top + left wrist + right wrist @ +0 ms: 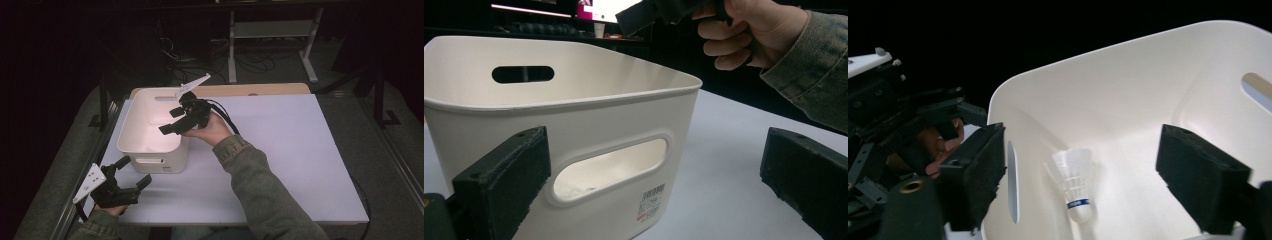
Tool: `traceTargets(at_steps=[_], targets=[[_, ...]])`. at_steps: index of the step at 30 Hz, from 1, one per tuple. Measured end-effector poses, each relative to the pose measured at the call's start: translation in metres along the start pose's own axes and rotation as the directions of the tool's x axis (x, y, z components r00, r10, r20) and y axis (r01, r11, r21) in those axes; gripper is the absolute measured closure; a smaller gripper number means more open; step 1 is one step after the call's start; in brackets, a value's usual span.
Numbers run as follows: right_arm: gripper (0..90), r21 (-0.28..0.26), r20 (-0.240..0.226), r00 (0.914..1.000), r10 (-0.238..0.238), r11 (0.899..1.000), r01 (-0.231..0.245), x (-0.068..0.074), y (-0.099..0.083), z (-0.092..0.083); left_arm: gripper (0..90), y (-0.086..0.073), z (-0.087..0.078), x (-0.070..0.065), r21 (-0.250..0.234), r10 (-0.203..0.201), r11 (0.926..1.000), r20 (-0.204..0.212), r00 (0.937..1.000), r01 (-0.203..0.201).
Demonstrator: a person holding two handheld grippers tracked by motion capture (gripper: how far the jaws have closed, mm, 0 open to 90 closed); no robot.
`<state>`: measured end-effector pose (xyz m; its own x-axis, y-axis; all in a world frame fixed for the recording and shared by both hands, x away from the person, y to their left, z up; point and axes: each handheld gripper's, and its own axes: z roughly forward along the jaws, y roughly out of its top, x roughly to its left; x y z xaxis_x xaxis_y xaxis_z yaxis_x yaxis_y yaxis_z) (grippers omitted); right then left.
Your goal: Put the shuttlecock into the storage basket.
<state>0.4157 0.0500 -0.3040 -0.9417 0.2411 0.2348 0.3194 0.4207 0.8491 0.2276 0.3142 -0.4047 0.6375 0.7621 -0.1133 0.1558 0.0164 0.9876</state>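
Observation:
A white plastic bin [131,120] with slot handles stands at the left of the white table [280,150]. My right gripper [171,120] hovers over the bin's near right corner, jaws open and angled down into it. Between its pads, well apart from both, a white shuttlecock [1074,185] with a blue band is seen inside the bin [1148,100], cork end toward me. My left gripper [134,171] sits low by the table's front left corner, open, with nothing between its jaws. It faces the bin's near wall [574,115], where the right gripper [639,15] shows above the rim.
A wooden board [240,90] lies along the table's far edge behind the bin. A green-sleeved forearm [260,185] crosses the table's middle toward the bin. The white tabletop stretches away to the right of it. Dark floor and desk legs [310,60] lie beyond.

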Motion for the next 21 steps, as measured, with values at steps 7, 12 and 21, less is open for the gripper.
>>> traceTargets(at_steps=[7, 12, 21], targets=[[0.0, -0.024, 0.003, 0.9999, 0.014, 1.000, -0.014, -0.002, -0.002, -0.008, 0.0, 0.000, 0.000, 0.000, -0.002, -0.003, 1.0000, 0.002, 1.0000, 0.003], [0.0, -0.033, 0.014, 0.9997, 0.019, 0.999, -0.019, -0.003, -0.003, -0.015, 0.0, 0.000, -0.001, 0.000, 0.003, 0.000, 1.0000, -0.001, 1.0000, 0.000], [0.0, -0.051, 0.038, 0.9992, 0.012, 0.999, -0.010, -0.003, -0.010, -0.033, 0.0, 0.000, 0.000, -0.001, 0.001, 0.006, 1.0000, 0.003, 1.0000, -0.006]])
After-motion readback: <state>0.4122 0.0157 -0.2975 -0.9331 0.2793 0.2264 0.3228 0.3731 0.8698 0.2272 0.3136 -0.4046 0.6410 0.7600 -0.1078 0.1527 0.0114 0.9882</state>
